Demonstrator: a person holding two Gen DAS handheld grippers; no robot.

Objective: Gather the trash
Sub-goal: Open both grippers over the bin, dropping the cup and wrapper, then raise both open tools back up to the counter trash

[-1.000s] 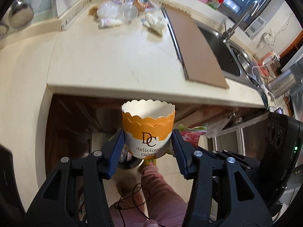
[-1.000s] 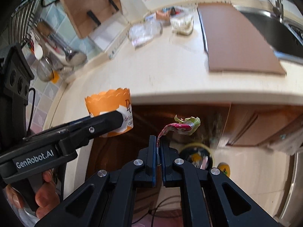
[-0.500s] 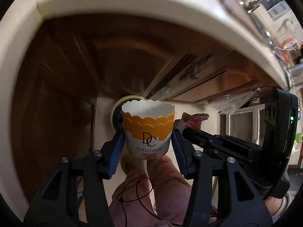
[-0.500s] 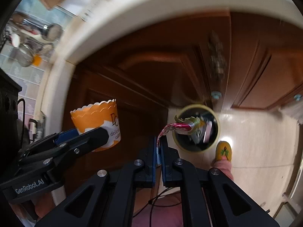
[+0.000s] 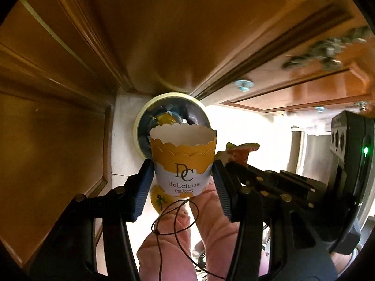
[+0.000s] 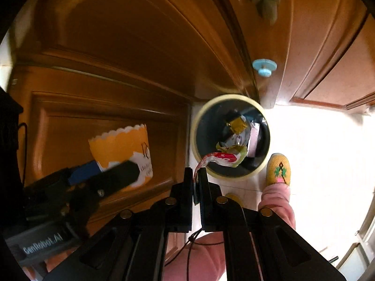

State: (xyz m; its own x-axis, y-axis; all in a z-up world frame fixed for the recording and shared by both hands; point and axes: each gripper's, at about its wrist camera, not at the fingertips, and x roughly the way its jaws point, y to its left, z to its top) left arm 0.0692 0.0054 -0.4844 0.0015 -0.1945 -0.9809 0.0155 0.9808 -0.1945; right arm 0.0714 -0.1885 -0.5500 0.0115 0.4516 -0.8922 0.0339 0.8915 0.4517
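Note:
My left gripper (image 5: 184, 182) is shut on an orange and white paper cake cup (image 5: 184, 161) printed "DC delicious cakes", held upright with its mouth open. Below and beyond it a round bin (image 5: 150, 107) with a pale yellow rim stands on the floor, trash inside. My right gripper (image 6: 196, 178) is shut on the tail of a crumpled red and green wrapper (image 6: 222, 158), which hangs over the near edge of the bin (image 6: 204, 114). The cup (image 6: 119, 147) and left gripper show at the left of the right wrist view, beside the bin.
Brown wooden cabinet doors (image 5: 175, 35) rise behind and to the left of the bin, with a pale blue knob (image 6: 264, 67). A person's pink trouser legs (image 5: 211, 234) and a yellow slipper (image 6: 279, 168) stand next to the bin on the pale floor (image 6: 316, 152).
Both grippers have dropped from countertop height to just above the floor bin, carrying the cup and the wrapper. The counter has left view; the bin now looks much larger.

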